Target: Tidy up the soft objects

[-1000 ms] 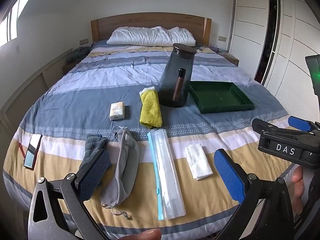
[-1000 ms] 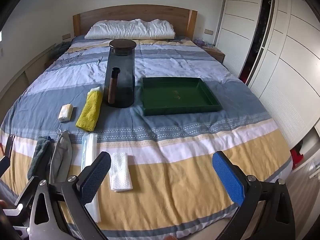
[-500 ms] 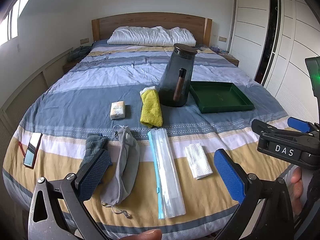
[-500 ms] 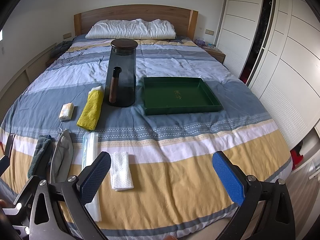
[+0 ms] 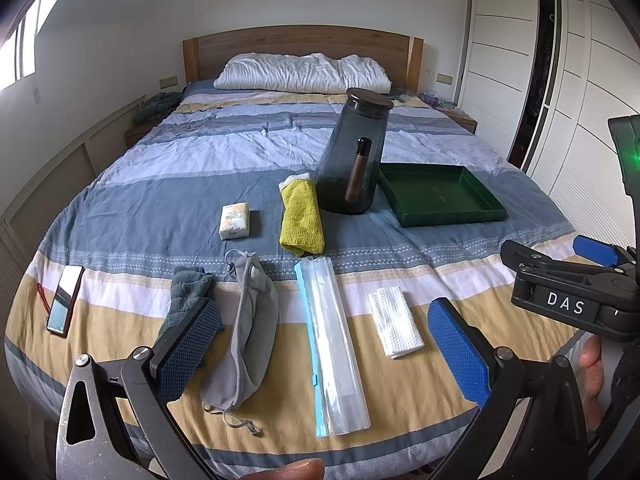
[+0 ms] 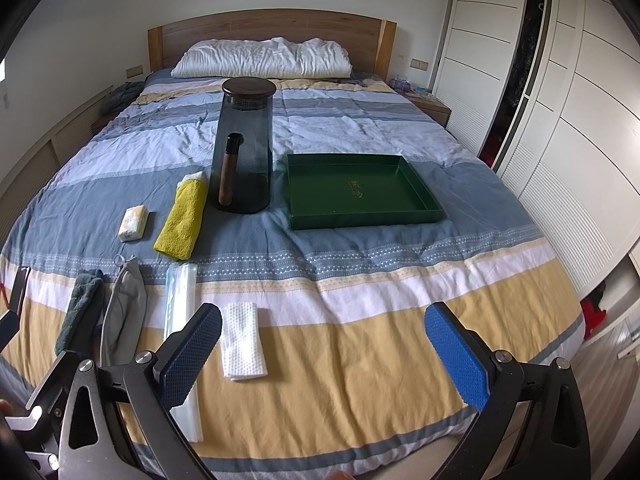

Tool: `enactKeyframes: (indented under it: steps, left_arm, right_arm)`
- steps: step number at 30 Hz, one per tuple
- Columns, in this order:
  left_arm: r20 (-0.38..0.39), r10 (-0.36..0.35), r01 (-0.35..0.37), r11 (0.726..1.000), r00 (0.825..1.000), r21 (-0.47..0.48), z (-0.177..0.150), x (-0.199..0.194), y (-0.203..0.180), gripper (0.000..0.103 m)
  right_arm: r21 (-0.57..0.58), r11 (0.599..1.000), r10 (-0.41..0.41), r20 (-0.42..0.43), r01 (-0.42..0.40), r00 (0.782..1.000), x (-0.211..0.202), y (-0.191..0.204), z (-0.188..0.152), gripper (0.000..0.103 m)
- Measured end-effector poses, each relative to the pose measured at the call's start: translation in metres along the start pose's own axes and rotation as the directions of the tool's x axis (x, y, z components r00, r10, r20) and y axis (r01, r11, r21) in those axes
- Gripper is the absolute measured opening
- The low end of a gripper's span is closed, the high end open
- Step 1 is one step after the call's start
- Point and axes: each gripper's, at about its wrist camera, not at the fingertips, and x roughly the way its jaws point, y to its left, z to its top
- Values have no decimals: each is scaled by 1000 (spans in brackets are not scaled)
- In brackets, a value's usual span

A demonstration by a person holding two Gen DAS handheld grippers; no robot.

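Observation:
On the striped bed lie a folded white cloth, a yellow towel, a grey pouch, a dark teal cloth, a clear zip bag and a small tissue pack. A green tray stands empty at the right. My left gripper is open above the near edge, over the zip bag. My right gripper is open and empty, right of the white cloth.
A tall dark glass jar stands between the yellow towel and the tray. A phone lies at the bed's left edge. A pillow and headboard are at the far end. White wardrobes line the right side.
Both views have shifted very slightly; the bed and its objects lie as before. Both grippers stay open and empty.

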Motion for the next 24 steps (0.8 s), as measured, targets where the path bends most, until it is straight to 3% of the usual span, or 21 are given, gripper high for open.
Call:
enactKeyframes:
  steps: [24]
  left_arm:
    - [-14, 1, -2, 1000, 1000, -1, 1, -1, -1, 102]
  right_arm:
    - [-11, 1000, 1, 10, -1, 1000, -5, 5, -2, 103]
